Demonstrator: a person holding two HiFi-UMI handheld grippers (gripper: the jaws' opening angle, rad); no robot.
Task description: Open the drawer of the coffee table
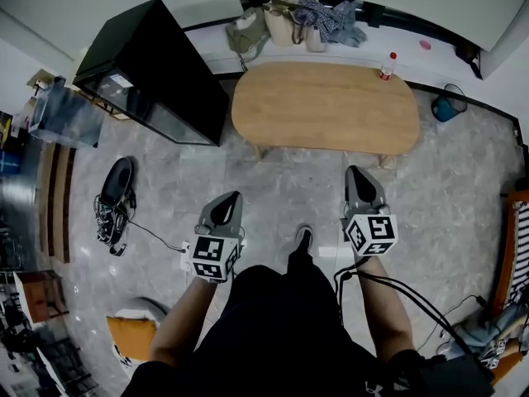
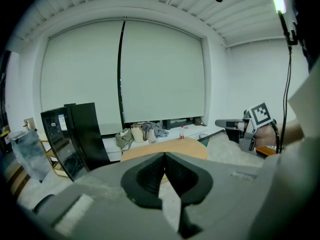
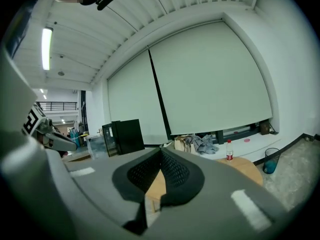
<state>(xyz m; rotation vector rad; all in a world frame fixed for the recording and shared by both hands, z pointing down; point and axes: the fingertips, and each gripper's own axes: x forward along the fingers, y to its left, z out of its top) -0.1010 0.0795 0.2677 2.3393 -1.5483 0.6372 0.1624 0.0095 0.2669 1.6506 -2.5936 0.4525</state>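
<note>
Wooden surface (image 1: 326,106) lies well ahead, and left tongs (image 1: 234,197) and right tongs (image 1: 355,171), both pressed together, may fail to catch its drawer.

Bare floor (image 1: 289,180) gives open passage from left gripper (image 1: 231,198) and right gripper (image 1: 355,174) to the coffee table (image 1: 326,106). Black cabinet (image 1: 157,69) crowds the table's left end. Bottle (image 1: 386,66) stands at tabletop's far right edge. Cables (image 1: 111,222) lie on floor far left, blue bin (image 1: 449,106) right of table.
</note>
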